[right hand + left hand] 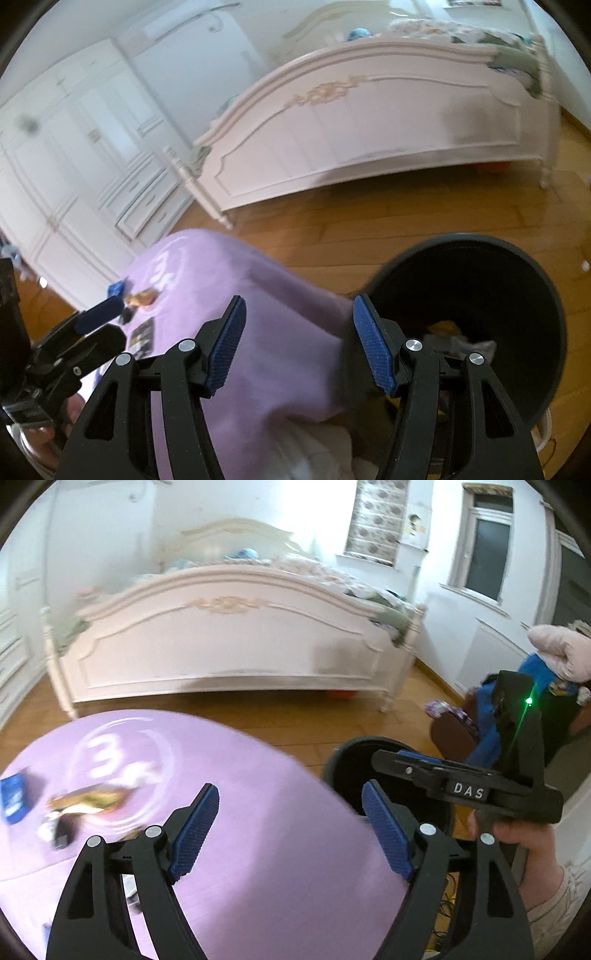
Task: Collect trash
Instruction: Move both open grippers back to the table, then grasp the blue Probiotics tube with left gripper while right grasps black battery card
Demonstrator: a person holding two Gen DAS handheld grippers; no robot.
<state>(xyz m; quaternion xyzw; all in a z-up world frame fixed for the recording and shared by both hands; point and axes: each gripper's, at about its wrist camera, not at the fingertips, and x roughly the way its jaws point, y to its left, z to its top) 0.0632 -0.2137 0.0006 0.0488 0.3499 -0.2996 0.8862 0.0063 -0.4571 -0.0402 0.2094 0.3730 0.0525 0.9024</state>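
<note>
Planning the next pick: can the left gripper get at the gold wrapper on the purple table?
Probably yes: the left gripper is open and empty, and bare purple table lies between it and the gold wrapper.

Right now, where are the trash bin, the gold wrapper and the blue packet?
trash bin (517, 258), right wrist view, on its far inner wall.
gold wrapper (88, 800), left wrist view, on its blurred middle.
blue packet (14, 798), left wrist view, on its face at the purple table's left edge.

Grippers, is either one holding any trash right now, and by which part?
Nothing is held: left gripper and right gripper both stand open and empty.
</note>
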